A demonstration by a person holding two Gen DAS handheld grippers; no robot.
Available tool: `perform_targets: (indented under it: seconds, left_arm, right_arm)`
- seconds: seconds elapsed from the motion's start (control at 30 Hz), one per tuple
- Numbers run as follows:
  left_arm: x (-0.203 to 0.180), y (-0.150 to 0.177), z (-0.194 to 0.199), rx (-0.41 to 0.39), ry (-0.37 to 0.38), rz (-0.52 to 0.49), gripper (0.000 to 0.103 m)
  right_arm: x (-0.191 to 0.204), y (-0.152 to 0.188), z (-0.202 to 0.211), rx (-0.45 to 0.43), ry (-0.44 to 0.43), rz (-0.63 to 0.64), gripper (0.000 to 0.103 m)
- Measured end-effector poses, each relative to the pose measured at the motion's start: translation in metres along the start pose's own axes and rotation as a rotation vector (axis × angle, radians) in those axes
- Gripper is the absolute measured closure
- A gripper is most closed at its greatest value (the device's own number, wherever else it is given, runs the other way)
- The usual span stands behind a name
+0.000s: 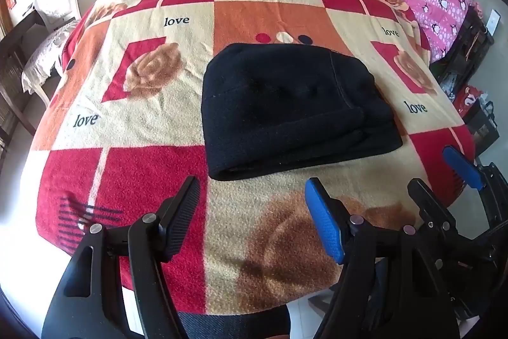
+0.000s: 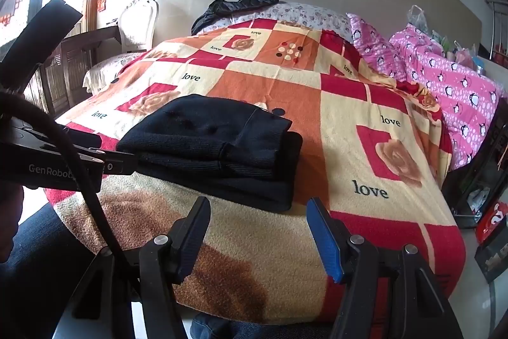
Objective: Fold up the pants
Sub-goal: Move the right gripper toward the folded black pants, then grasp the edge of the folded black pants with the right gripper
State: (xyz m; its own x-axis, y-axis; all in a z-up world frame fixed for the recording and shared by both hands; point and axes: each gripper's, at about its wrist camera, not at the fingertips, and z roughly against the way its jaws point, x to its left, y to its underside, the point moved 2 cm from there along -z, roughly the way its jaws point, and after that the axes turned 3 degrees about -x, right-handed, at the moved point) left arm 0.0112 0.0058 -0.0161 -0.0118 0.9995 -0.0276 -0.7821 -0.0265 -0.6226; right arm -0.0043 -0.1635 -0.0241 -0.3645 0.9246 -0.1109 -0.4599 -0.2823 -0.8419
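Observation:
The black pants (image 1: pixel 285 110) lie folded into a thick stacked bundle on the patterned blanket (image 1: pixel 152 116); they also show in the right wrist view (image 2: pixel 219 145). My left gripper (image 1: pixel 254 196) is open and empty, just short of the bundle's near edge. My right gripper (image 2: pixel 258 218) is open and empty, near the bundle's front right corner. The right gripper's blue pad shows at the far right of the left wrist view (image 1: pixel 463 167). The left gripper's body shows at the left of the right wrist view (image 2: pixel 63 164).
Pink penguin bedding (image 2: pixel 451 91) is piled along the blanket's right side. A dark jacket (image 2: pixel 235 5) lies at the head of the bed. A white chair (image 1: pixel 54 8) stands to the left. Dark boxes (image 2: pixel 482 173) stand to the right of the bed.

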Motion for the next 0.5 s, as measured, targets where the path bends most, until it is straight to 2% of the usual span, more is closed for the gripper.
perform_targets:
  seconds: [0.13,0.2,0.27,0.37,0.43,0.5]
  left_arm:
    - [0.033,-0.005,0.006,-0.041,-0.024,0.086,0.034]
    - [0.055,-0.004,0.006,-0.055,-0.055,0.139,0.034]
    - [0.080,0.002,0.001,-0.054,-0.113,0.191,0.034]
    - [0.097,0.013,-0.010,-0.027,-0.134,0.240,0.034]
    - [0.097,0.019,-0.017,-0.007,-0.128,0.240,0.034]
    - [0.093,0.022,-0.021,-0.001,-0.120,0.228,0.034]
  right_arm:
    - [-0.017,-0.007,0.002,0.004,-0.044,-0.089,0.042]
    - [-0.036,-0.017,0.004,-0.019,-0.103,-0.201,0.042]
    - [-0.059,-0.028,-0.002,-0.032,-0.199,-0.365,0.042]
    - [-0.073,-0.032,-0.024,0.001,-0.322,-0.539,0.042]
    - [-0.073,-0.027,-0.048,0.064,-0.406,-0.672,0.042]
    - [-0.067,-0.021,-0.060,0.111,-0.448,-0.747,0.042]
